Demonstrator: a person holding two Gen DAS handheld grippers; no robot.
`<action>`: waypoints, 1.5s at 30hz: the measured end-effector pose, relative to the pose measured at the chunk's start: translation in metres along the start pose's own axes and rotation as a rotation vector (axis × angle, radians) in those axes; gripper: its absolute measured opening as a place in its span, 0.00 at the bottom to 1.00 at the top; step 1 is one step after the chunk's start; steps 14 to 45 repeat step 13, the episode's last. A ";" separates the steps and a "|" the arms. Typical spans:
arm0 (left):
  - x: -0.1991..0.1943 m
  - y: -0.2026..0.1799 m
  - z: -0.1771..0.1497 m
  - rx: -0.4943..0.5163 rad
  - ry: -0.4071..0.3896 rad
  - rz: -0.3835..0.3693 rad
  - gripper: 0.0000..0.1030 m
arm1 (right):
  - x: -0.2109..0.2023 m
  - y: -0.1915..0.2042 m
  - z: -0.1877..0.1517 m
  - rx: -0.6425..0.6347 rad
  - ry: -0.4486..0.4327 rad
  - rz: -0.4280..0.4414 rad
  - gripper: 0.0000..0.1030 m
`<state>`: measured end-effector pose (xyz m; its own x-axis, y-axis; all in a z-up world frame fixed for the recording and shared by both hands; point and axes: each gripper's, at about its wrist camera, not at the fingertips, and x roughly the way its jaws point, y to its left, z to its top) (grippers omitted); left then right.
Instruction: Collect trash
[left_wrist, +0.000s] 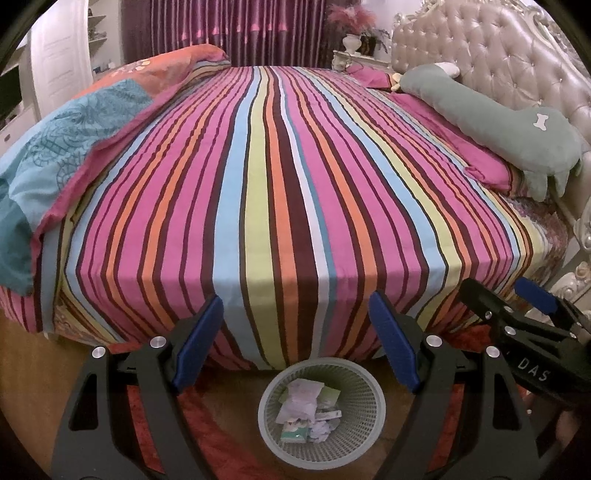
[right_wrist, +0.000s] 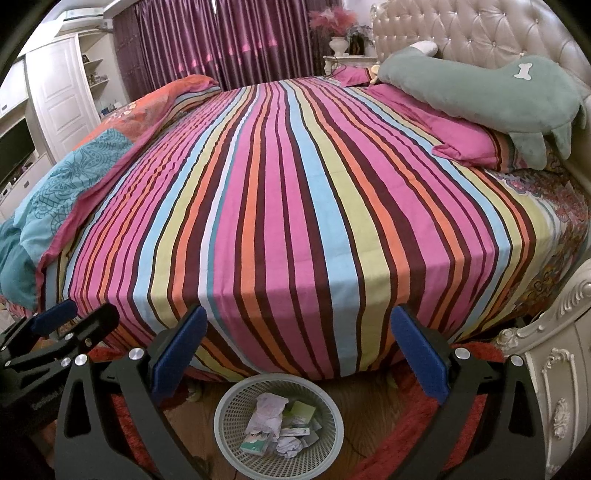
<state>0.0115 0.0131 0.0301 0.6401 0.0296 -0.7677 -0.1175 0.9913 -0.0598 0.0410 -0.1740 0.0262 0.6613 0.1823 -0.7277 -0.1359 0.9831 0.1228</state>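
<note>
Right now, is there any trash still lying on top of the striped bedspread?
No, the striped bedspread shows no litter, while the papers and wrappers sit inside the mesh basket on the floor.

Ahead of the hand-held gripper (left_wrist: 297, 341) lies a bed under a striped sheet (left_wrist: 280, 184). To its far right a green plush pillow (left_wrist: 491, 122) rests against the tufted headboard (left_wrist: 509, 55); to its left lies a folded blue-and-orange quilt (left_wrist: 85, 125). Purple curtains (left_wrist: 229, 29) hang beyond.

Crumpled trash (left_wrist: 308, 410) inside mesh wastebasket (left_wrist: 364, 432)
</note>
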 end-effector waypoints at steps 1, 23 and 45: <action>-0.001 0.000 -0.001 0.006 -0.011 0.010 0.77 | 0.000 -0.001 0.000 0.001 0.002 0.001 0.92; 0.003 0.000 -0.001 0.017 0.020 0.036 0.77 | 0.001 -0.001 -0.002 0.004 0.007 0.002 0.92; 0.003 0.000 -0.001 0.017 0.020 0.036 0.77 | 0.001 -0.001 -0.002 0.004 0.007 0.002 0.92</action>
